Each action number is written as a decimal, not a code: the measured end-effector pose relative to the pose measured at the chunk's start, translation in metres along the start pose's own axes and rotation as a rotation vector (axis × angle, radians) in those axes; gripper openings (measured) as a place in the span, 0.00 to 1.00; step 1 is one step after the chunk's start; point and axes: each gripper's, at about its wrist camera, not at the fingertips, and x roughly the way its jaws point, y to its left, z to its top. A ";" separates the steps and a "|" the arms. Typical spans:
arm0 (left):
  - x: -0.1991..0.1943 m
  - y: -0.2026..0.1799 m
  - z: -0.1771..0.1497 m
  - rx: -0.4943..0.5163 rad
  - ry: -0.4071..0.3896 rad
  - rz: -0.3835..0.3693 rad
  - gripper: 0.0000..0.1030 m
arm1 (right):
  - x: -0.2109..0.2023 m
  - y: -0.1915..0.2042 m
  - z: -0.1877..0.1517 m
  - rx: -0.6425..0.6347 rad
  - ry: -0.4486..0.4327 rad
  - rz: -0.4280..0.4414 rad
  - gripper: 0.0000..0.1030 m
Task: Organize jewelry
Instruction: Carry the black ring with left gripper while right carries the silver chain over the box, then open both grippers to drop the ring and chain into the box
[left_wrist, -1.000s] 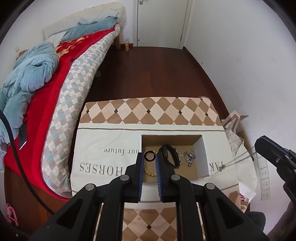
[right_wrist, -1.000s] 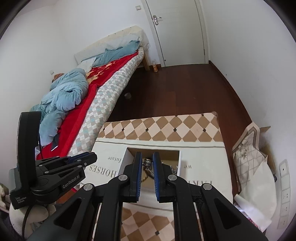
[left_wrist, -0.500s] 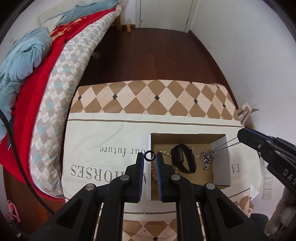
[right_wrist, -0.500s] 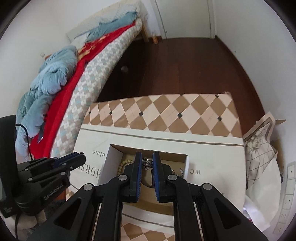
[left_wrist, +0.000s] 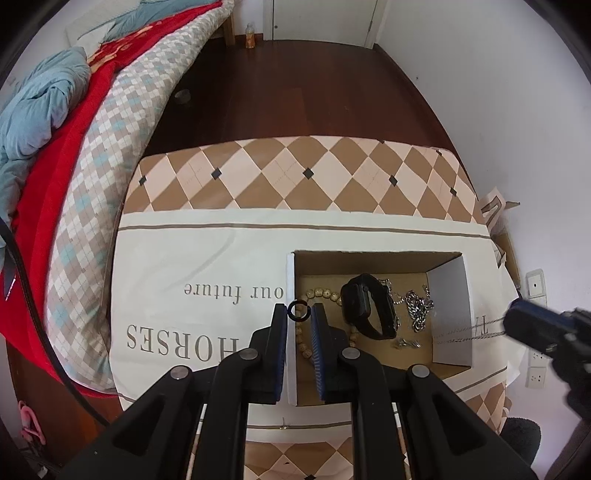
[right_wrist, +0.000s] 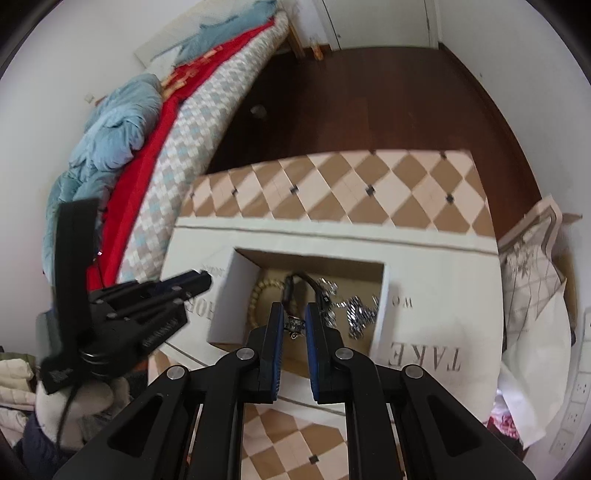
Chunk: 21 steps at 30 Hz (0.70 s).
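**Two pieces on their way into the box**

Both tongs have come down toward the cardboard box (left_wrist: 448, 295) on the bench (left_wrist: 295, 177). My left tongs (left_wrist: 299, 317) pinch a black ring (left_wrist: 298, 310) over its left wall; my right tongs (right_wrist: 294, 325) grip a small silver clasp (right_wrist: 294, 325), its fine chain (left_wrist: 476, 328) trailing. Inside lie a black watch (left_wrist: 367, 306), a bead bracelet (left_wrist: 321, 294) and a silver chain (left_wrist: 417, 308). Judging by this, only these two remain to drop.
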 end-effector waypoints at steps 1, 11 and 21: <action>0.001 0.000 0.000 0.001 0.007 0.001 0.10 | 0.005 -0.005 -0.001 0.026 0.020 -0.003 0.12; 0.006 -0.002 0.008 -0.009 0.061 -0.009 0.36 | 0.014 -0.028 -0.004 0.090 0.053 -0.128 0.62; -0.009 0.004 0.001 -0.005 0.006 0.137 0.97 | 0.011 -0.029 -0.019 0.047 0.008 -0.388 1.00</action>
